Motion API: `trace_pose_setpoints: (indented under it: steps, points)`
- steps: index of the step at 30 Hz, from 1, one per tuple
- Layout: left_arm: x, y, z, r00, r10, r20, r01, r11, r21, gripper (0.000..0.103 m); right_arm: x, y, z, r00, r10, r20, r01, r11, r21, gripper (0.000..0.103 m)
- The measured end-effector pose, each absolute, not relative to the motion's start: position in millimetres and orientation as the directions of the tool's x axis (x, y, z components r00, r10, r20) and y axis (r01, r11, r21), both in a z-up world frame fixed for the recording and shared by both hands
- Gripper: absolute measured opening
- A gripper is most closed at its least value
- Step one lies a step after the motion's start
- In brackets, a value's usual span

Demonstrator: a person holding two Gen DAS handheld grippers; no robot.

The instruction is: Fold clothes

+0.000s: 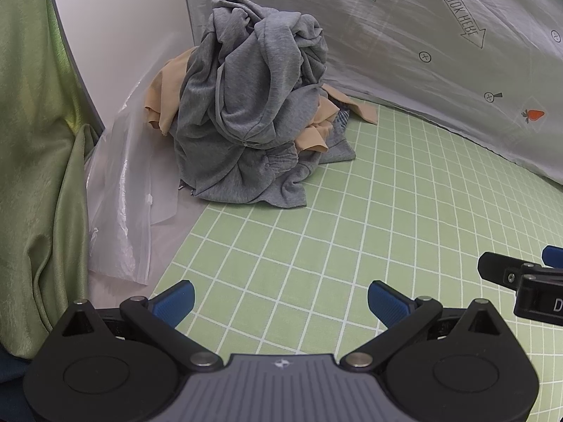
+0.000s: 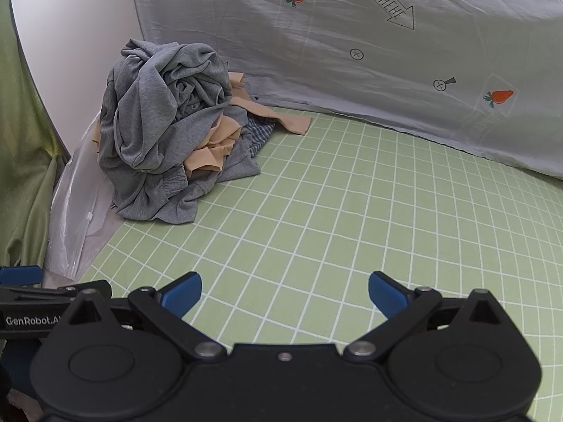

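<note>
A heap of crumpled clothes [image 1: 253, 105] sits at the far left corner of the green gridded mat [image 1: 352, 228]. Grey garments [image 2: 155, 123] make up most of it, with tan pieces [image 2: 211, 147] and a bit of blue checked cloth [image 2: 260, 130] tucked in. My left gripper [image 1: 280, 302] hovers open over the mat, well short of the heap, with nothing between its blue pads. My right gripper [image 2: 285, 292] is open too and empty, over the mat's near part. Part of the right gripper [image 1: 520, 281] shows at the left wrist view's right edge.
A clear plastic bag [image 1: 123, 211] lies left of the heap against a white panel [image 1: 116, 35]. Green curtain fabric [image 1: 35, 140] hangs at the left. A grey sheet with carrot prints [image 1: 422, 52] rises along the back. The mat [image 2: 352, 211] stretches bare to the right.
</note>
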State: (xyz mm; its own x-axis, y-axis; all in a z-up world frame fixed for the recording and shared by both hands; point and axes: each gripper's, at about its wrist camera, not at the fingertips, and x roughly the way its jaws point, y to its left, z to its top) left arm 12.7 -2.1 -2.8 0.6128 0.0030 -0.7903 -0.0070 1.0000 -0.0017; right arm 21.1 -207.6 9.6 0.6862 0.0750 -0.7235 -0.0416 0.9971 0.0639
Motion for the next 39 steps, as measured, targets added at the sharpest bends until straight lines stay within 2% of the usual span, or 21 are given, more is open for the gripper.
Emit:
trace_pose_setpoints:
  steps: [23,29,39]
  points:
    - [36,8,-6,0.606,0.024,-0.795,-0.040,0.999,0.000,0.103,41,-200,4,0.676,0.083,-0.732,-0.053,0.997,0.064,0.102]
    - [69,27,-1,0.607,0.092,-0.789,-0.122,0.992,0.021,0.103,74,-192,7,0.692,0.084,-0.717,-0.063,0.996,0.056,0.102]
    - [162,68,14,0.643,0.146,-0.752,-0.239,0.971,-0.016,0.102,175,-166,23,0.745,0.100,-0.660,-0.109,0.994,0.027,0.099]
